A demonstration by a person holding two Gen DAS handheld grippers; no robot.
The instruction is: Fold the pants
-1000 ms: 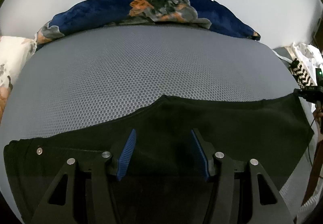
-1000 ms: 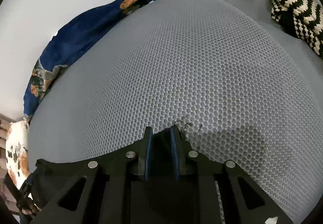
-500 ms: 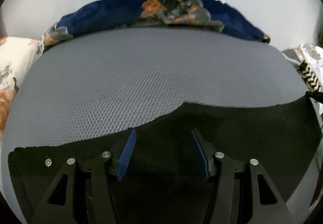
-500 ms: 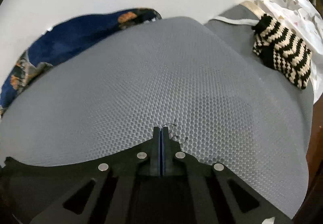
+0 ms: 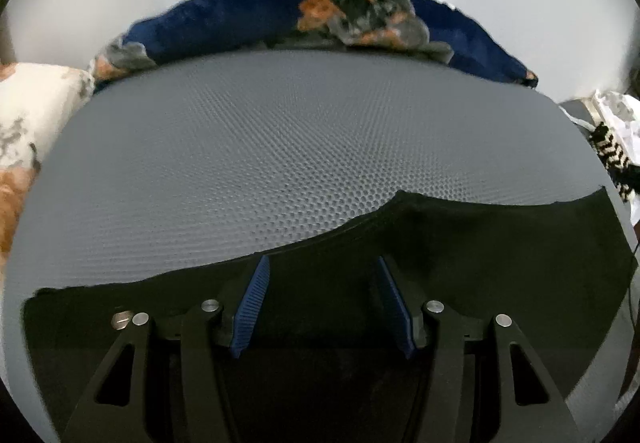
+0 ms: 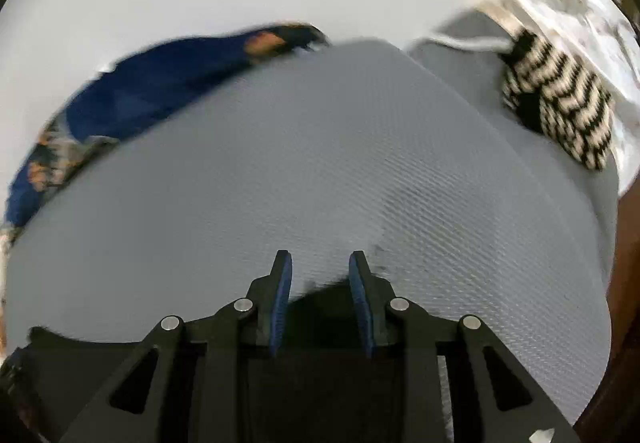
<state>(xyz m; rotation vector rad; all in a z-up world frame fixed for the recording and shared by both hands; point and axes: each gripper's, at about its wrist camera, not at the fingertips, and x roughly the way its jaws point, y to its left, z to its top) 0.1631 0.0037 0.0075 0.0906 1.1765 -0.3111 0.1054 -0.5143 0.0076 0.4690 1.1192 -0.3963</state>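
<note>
Black fabric pants (image 5: 460, 251) lie spread flat along the near edge of the grey honeycomb-mesh mattress (image 5: 280, 163); my right tongs (image 6: 320, 263) have just been opening, released, nothing pinched, my left tongs (image 5: 320, 271) hover released above the cloth; judging next: regrip an edge for the fold

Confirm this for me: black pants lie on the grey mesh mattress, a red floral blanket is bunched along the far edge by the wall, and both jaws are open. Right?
Not quite. The blanket along the far edge is dark blue with orange flowers, not red; the left wrist view shows it clearly. The rest holds: the black pants lie on the grey mesh mattress, and the left gripper and right gripper both have open jaws.
</note>
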